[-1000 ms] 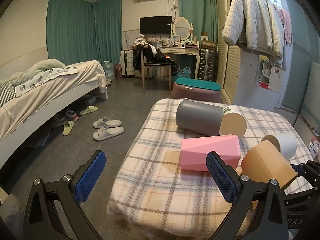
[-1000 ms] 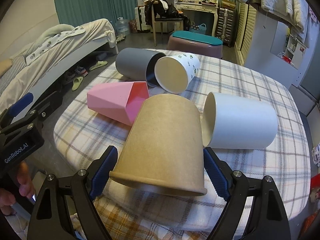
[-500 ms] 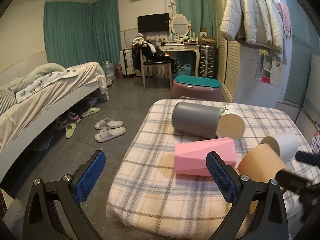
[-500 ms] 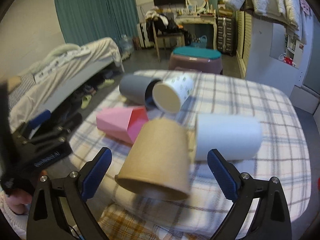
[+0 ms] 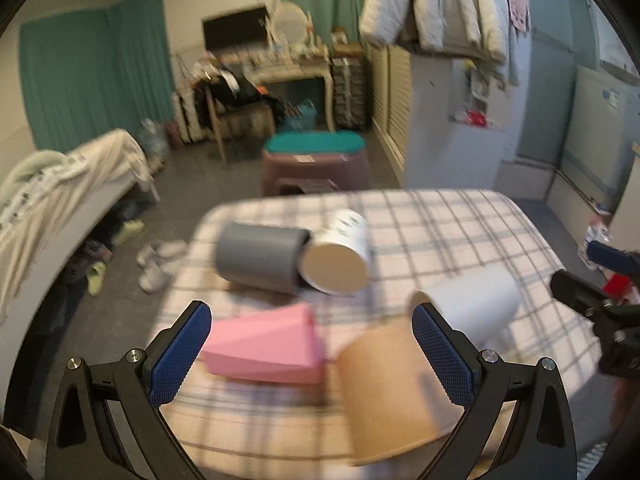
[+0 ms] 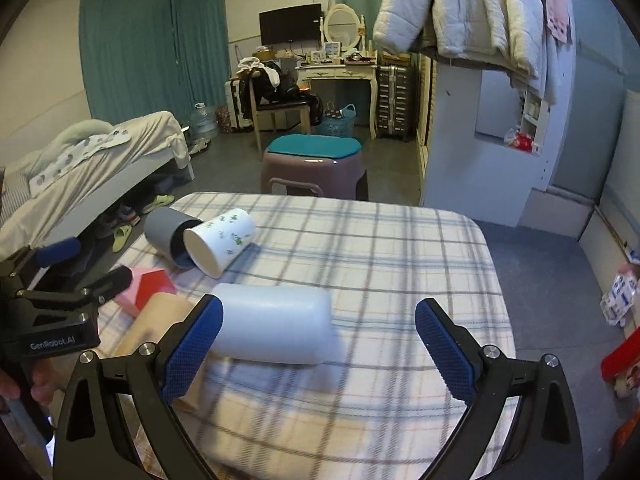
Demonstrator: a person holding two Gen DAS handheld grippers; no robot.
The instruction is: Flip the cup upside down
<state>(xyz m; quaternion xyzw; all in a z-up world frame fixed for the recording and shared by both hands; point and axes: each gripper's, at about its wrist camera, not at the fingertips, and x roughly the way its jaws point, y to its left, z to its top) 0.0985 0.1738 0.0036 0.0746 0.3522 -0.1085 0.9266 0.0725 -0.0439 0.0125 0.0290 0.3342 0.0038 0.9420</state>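
Several cups are on the plaid-covered table [image 6: 380, 248]. A brown paper cup [image 5: 392, 392] stands upside down near the front edge, also seen in the right wrist view [image 6: 160, 320]. A white cup [image 6: 276, 328] [image 5: 476, 308] lies on its side beside it. A pink faceted cup [image 5: 264, 348], a grey cup [image 5: 260, 258] and a white cup with green print [image 5: 340, 256] also lie on their sides. My left gripper [image 5: 312, 356] is open above the pink and brown cups. My right gripper [image 6: 318, 348] is open and empty, just behind the white cup.
A purple stool with a teal top [image 6: 314, 160] stands beyond the table. A bed [image 6: 80, 168] is on the left with slippers [image 5: 154, 264] on the floor. A wardrobe [image 6: 500, 128] with hanging jackets is on the right.
My right gripper has let go of the brown cup, which now stands upside down, and has pulled back and to the right. My left gripper has swung right over the table.
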